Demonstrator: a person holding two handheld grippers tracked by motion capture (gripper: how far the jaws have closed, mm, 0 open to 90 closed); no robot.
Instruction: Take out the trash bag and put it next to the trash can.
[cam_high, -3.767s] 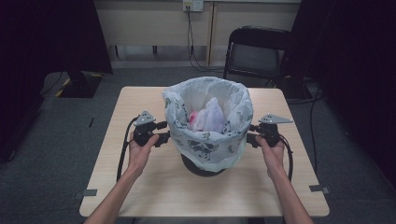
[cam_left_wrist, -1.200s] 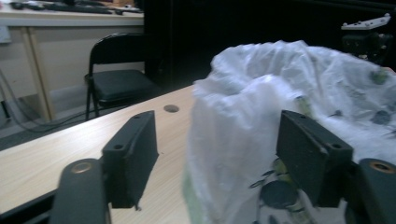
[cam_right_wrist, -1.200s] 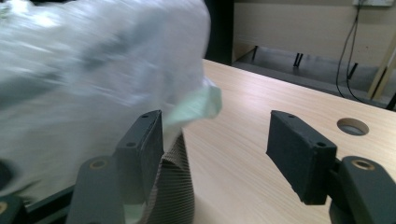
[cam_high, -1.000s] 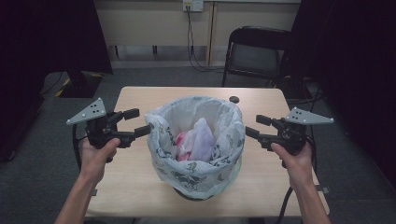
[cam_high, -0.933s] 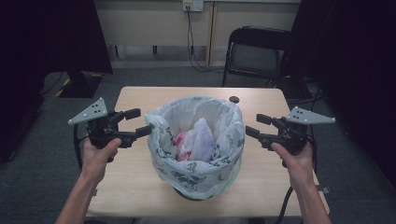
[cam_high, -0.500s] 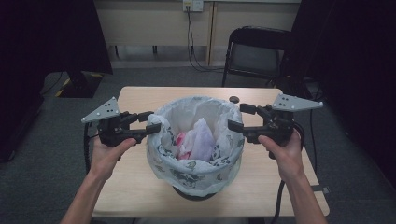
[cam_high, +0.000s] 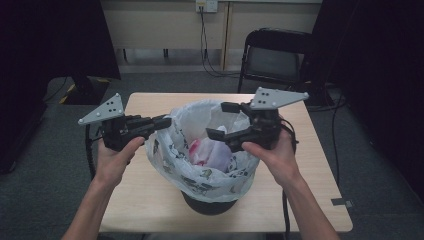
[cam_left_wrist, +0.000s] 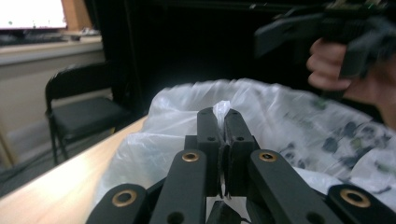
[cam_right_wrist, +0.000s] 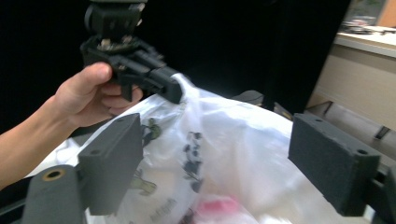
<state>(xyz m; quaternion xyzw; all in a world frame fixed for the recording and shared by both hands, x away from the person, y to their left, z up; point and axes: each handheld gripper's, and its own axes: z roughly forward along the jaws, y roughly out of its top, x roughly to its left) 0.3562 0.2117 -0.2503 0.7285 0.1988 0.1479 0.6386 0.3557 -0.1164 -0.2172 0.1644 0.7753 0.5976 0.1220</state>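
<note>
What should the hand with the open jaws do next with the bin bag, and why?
Probably close the right gripper on the near rim of the bag. Its jaws have just been opening and stand wide above the bag's mouth with nothing pinched, while the left gripper is shut on the opposite edge, so a second grip would let both lift it.

**Three cameras around one bin bag**

The high view looks forward and down from above the person's side of the desk (cam_high: 150, 210), taking in the whole top. The left gripper view sits close behind its own jaws, looking level across the printed bin bag (cam_left_wrist: 289, 121) toward the right gripper (cam_left_wrist: 280, 32). The right gripper view faces back, close over the same bag (cam_right_wrist: 219, 135), toward the left gripper (cam_right_wrist: 170, 91).
</note>
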